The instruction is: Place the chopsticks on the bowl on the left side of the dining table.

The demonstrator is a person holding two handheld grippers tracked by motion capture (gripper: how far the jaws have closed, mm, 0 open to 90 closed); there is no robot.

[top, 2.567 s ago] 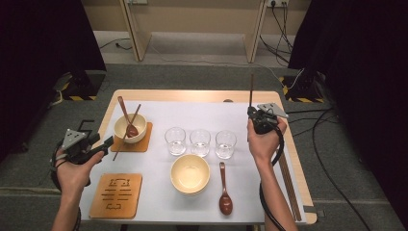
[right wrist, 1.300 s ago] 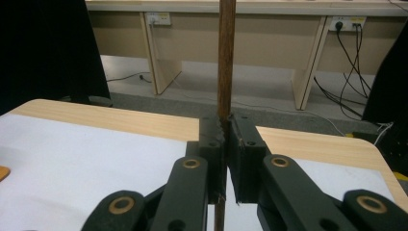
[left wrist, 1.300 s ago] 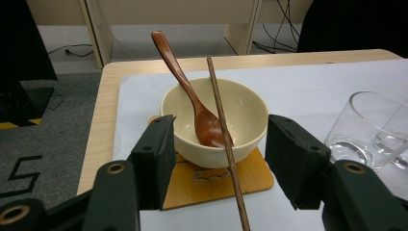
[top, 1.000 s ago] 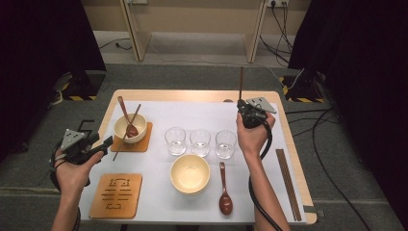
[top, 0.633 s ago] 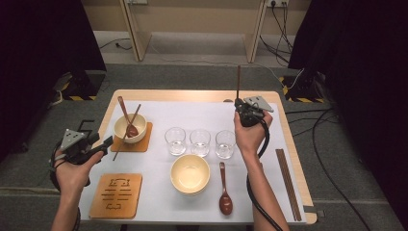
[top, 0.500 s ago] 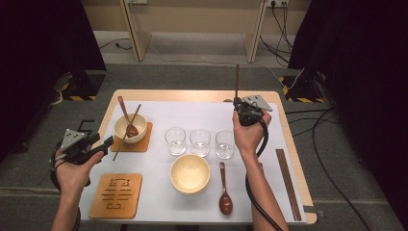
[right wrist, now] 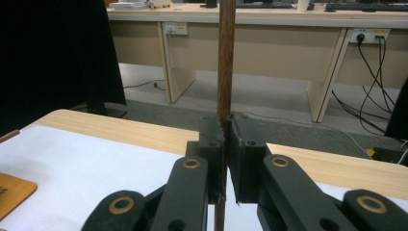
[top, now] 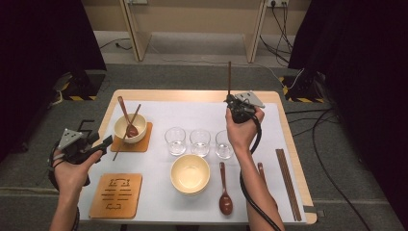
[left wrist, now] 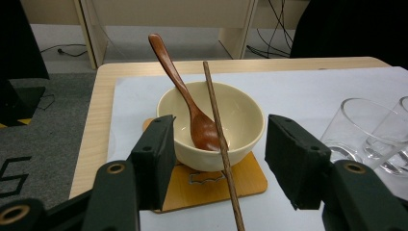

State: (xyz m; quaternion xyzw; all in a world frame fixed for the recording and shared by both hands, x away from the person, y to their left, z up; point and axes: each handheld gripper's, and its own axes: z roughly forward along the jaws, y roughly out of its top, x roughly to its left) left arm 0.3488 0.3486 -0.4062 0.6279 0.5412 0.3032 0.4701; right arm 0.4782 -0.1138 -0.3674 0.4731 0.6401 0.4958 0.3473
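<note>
Right gripper (top: 230, 98), held in the person's right hand above the far right part of the table (top: 192, 96), has its jaws clamped on a dark wooden chopstick (top: 229, 77) that stands upright, rising above the gripper; in the right gripper view the stick (right wrist: 226, 57) runs straight up between the pressed-together jaws. Left gripper (top: 106, 143), in the left hand at the table's near left edge, has its jaws spread wide with nothing between them; in the left gripper view they frame a bowl from a short way off without touching it.

White paper (top: 192, 115) covers most of the tabletop. On the left, a cream bowl (top: 130, 127) sits on a wooden coaster (top: 144, 143) and holds a brown spoon (top: 126, 118) and a second chopstick (top: 126, 133), both leaning over its rim. A second coaster (top: 116, 195), with cut-out patterns, lies bare near the front left. Another cream bowl (top: 190, 173) sits near the front centre. Three clear glasses (top: 200, 142) stand in a row behind it. A brown spoon (top: 224, 190) lies just right of that bowl. More chopsticks (top: 287, 183) lie along the right edge.
</note>
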